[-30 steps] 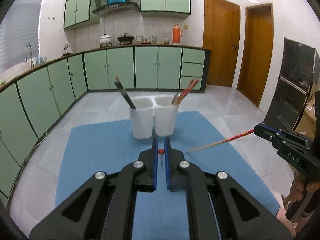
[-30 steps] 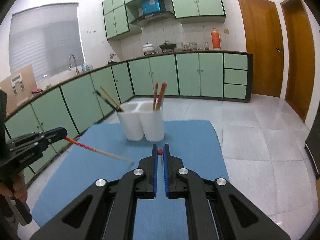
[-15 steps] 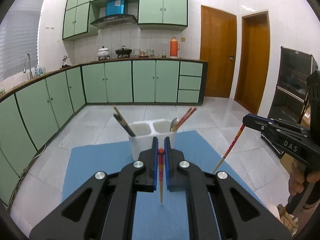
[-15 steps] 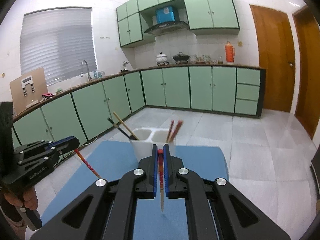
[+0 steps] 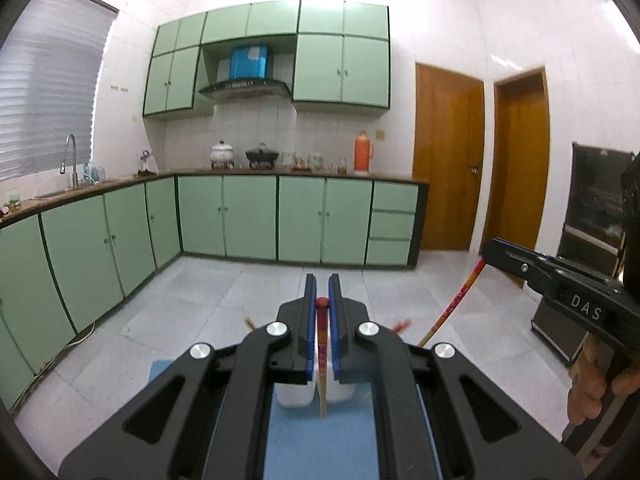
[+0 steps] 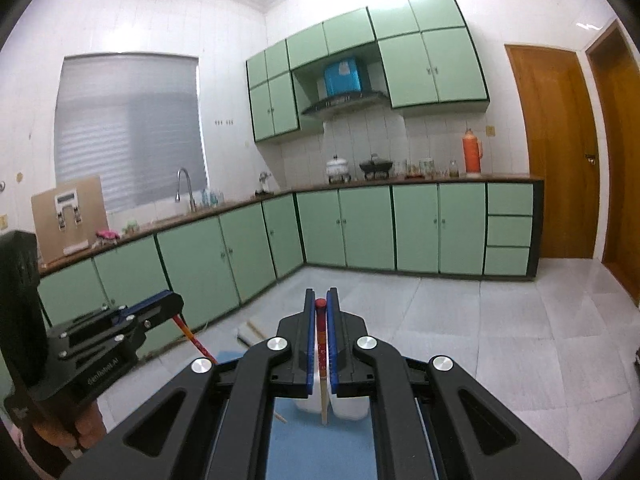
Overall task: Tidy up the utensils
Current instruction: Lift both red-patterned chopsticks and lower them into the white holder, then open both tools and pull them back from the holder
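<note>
The left tongs [image 5: 322, 280] are clamped on a red-topped chopstick [image 5: 322, 364] that hangs straight down between the blue pads. The right tongs [image 6: 321, 294] pinch a second red-topped chopstick [image 6: 322, 368] the same way. Below both, the white twin-cup utensil holder [image 5: 294, 396] stands on the blue mat [image 5: 320, 444], mostly hidden by the tongs.

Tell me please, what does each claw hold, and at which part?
Each holds one chopstick near its red top end: the left claw grips the left chopstick, the right claw the right chopstick. Both hang tip down.
</note>
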{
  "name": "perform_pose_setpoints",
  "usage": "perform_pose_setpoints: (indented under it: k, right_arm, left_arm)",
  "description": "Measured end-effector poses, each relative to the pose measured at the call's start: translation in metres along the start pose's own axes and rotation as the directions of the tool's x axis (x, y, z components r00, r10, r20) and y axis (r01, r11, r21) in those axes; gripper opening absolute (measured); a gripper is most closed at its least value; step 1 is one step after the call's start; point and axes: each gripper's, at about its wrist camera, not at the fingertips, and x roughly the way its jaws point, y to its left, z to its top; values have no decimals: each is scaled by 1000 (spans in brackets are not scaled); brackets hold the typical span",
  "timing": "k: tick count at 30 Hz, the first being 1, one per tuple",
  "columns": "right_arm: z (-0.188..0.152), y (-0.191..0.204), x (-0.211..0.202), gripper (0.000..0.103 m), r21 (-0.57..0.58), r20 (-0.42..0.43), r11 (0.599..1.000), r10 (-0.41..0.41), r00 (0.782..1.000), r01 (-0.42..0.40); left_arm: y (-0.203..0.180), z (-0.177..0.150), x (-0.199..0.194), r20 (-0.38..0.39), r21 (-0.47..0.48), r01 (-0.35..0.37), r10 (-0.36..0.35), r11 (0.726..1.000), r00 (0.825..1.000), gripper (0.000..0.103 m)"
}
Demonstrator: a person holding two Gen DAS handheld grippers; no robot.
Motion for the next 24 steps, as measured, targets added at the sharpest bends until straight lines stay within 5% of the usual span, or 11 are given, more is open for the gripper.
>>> perform_pose_setpoints:
  k: [11, 24]
  right_arm:
    - [39, -3, 52, 5, -37, 47, 998, -39, 998, 41]
    - [3, -36, 131, 5, -10, -80, 999, -36, 996, 35]
  left_arm:
    - [-12, 47, 47, 146, 11, -45, 43, 999, 988, 5]
    - [7, -7, 147, -42, -6, -63, 62, 998, 997, 5]
